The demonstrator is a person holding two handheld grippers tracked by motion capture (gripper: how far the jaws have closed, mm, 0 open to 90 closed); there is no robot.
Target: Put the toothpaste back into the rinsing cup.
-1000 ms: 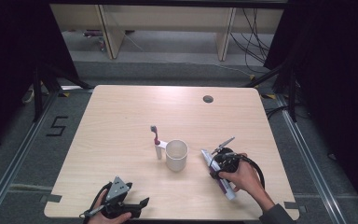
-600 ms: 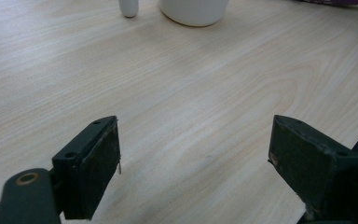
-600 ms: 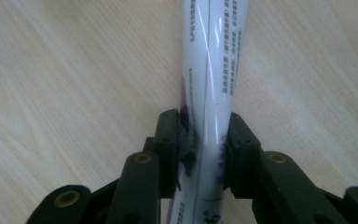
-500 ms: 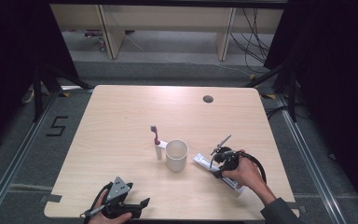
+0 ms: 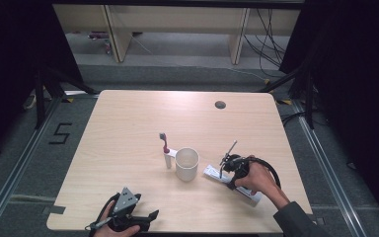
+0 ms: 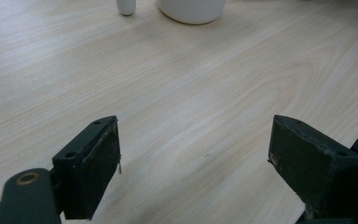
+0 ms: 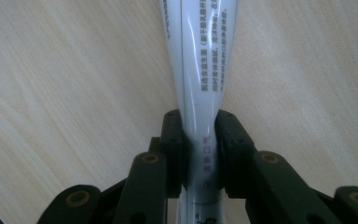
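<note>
- The right claw (image 7: 199,140) is pinching a white toothpaste tube (image 7: 200,56), one jaw pressed on each side of it.
- In the right gripper view, the tube runs straight up from between the two black jaws, and it has small printed writing on it.
- From the high view, the toothpaste tube (image 5: 212,173) lies on the desk (image 5: 128,123), just to the right of the white cup (image 5: 187,164).
- The right claw (image 5: 228,174) and the person's hand are on top of the tube, near the right front part of the desk.
- A toothbrush (image 5: 165,144) stands up just to the left of the cup, with its red and grey head at the top.
- The left claw (image 6: 193,158) is spread wide apart and holds nothing.
- The left claw (image 5: 148,217) sits low at the front edge of the desk, well apart from the cup.
- In the left gripper view, the bottom of the cup (image 6: 191,9) shows far off at the top.
</note>
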